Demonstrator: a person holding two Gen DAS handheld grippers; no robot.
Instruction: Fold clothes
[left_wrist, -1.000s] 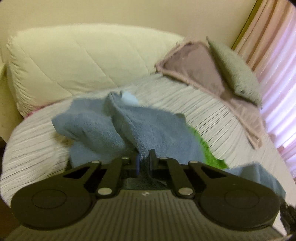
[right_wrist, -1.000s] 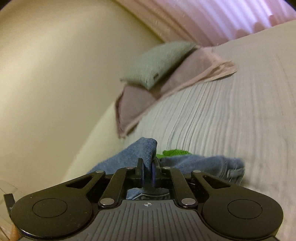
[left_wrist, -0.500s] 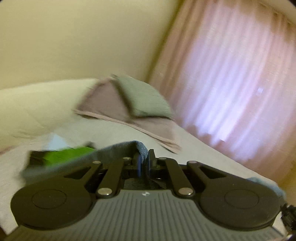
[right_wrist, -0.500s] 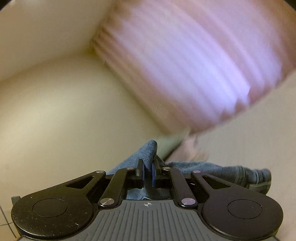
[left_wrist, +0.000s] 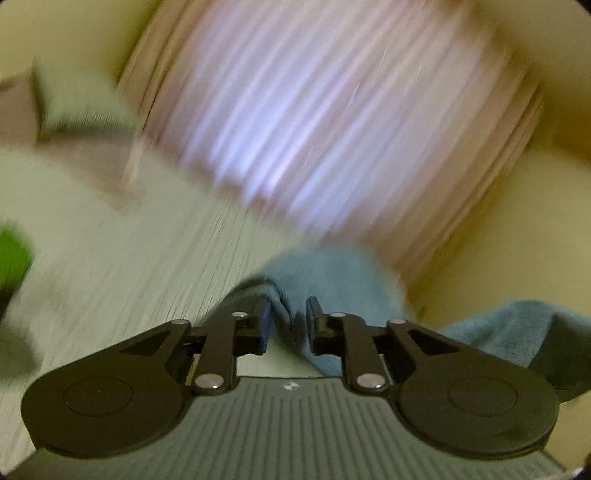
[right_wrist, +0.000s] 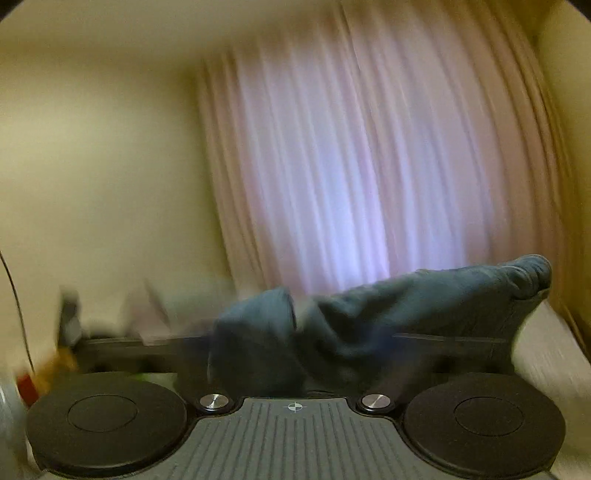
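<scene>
Released a moment ago, the blue garment (left_wrist: 332, 280) now slumps between the parted jaws of the left tool (left_wrist: 288, 325) on the bed (left_wrist: 122, 266). Only the right wrist view shows cloth draped over the right tool (right_wrist: 295, 354), its jaws blurred, state unclear.

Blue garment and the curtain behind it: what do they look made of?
Blue garment: a soft, fuzzy, matte knit or fleece by its napped surface; it creases and drapes limply in the right wrist view. Curtain: thin pinkish cloth in vertical pleats, with light glowing through, so probably semi-sheer. Blur leaves the weave unclear.
</scene>
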